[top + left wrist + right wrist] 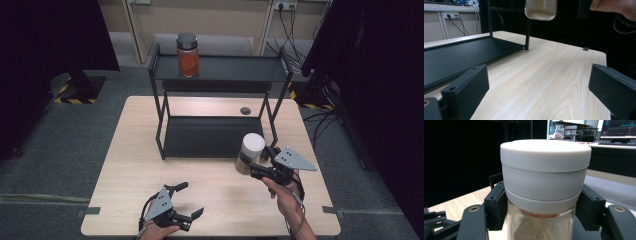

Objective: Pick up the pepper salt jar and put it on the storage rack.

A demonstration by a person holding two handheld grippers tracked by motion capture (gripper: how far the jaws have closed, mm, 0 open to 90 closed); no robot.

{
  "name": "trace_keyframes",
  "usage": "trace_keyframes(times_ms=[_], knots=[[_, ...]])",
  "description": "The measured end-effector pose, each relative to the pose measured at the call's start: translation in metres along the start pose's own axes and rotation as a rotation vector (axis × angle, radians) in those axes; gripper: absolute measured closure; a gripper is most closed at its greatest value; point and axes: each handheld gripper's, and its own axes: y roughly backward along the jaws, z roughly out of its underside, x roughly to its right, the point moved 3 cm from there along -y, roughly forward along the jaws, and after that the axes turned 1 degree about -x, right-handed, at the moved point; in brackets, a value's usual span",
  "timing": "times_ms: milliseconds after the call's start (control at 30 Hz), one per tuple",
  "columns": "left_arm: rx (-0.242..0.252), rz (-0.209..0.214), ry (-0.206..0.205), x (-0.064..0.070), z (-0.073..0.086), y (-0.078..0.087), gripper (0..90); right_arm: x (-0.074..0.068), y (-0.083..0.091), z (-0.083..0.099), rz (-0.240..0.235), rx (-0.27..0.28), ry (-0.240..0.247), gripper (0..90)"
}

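Above the table's (150,165) right front, just before the black two-tier rack (220,75), the right claw (257,167) pinches a white-lidded glass jar (248,152) of tan powder below its lid, lifted clear of the wood. Left claw (189,199) spread wide, nothing between its jaws, near front edge. Upper shelf: jar with orange contents (188,55), grey lid.

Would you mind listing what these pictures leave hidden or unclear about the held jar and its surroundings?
- Jar base: in the right gripper view, cut off by the bottom edge.
- Jar top: in the left gripper view, the upper edge cuts it off, leaving just the glass bottom.
- Contents: a pale powder, kind not discernible.
- Orange jar on the rack: in the high view, too small to identify its contents.
- Right gripper jaw contact: partly hidden behind the jar in the high view.
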Motion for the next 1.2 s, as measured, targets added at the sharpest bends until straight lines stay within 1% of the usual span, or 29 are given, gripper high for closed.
trace_keyframes(times_ms=[200,567,767,900,1033,1200], knots=[[-0.001,0.0,0.0,0.0,0.0,0.0,2.6,0.005,-0.004,-0.015,-0.014,-0.004,-0.013,35.4],[0.001,-0.003,0.002,0.0,0.0,0.0,2.6,0.012,-0.01,-0.04,-0.019,0.005,-0.021,35.4],[0.002,-0.005,0.003,0.0,0.0,0.001,2.6,0.013,-0.012,-0.054,-0.012,-0.001,-0.003,35.4],[0.002,-0.007,0.006,0.0,0.0,0.001,2.6,0.016,-0.014,-0.064,-0.021,0.003,-0.016,35.5],[0.002,-0.007,0.01,-0.001,0.0,0.001,2.6,0.019,-0.016,-0.073,-0.026,0.016,-0.019,35.4],[0.0,-0.01,0.014,-0.001,0.0,0.001,2.6,0.02,-0.019,-0.088,-0.035,0.023,-0.01,35.4]])
